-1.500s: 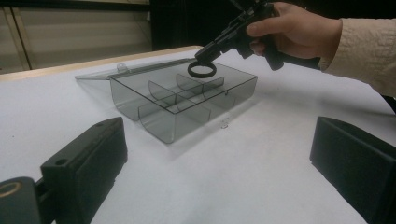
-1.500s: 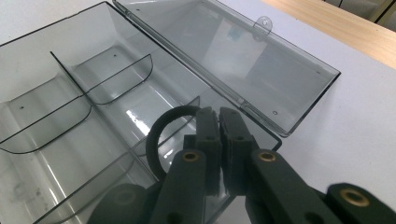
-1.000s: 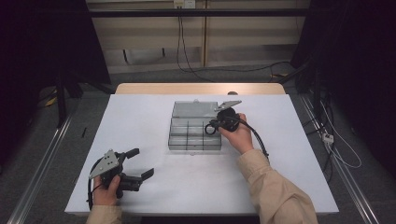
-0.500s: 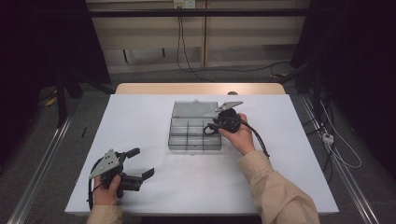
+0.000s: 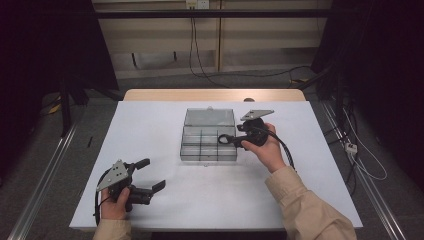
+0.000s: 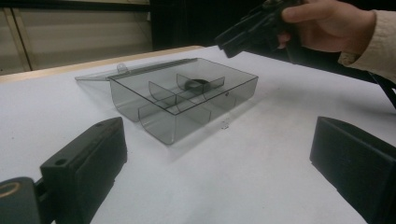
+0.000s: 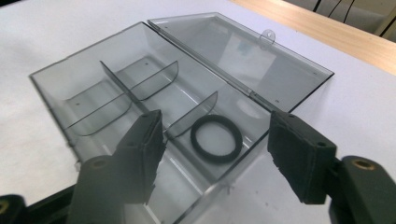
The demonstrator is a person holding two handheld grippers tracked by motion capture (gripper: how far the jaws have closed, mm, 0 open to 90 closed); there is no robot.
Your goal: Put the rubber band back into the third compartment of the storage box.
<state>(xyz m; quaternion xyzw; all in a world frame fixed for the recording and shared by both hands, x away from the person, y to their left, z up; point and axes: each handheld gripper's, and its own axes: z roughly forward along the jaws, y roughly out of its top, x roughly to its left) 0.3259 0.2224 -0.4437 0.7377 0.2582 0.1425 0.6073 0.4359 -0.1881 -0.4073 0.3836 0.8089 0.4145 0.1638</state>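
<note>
Black ring (image 7: 216, 138) lay flat in a corner compartment of the clear divided box (image 5: 209, 141), the one nearest the hinge at the right gripper's end; likely dropped there so it stays sorted by the dividers. Box lid (image 7: 243, 51) lay folded flat back on the table (image 5: 150, 125), leaving all compartments reachable from above. Right gripper (image 5: 226, 140) hovered just above that end of the box, its jaws just been opening, nothing between them, ring free below. Left gripper (image 5: 147, 175) sat parked near the table's front-left edge, well apart from the box, jaws wide and empty, probably kept clear of the working hand.
</note>
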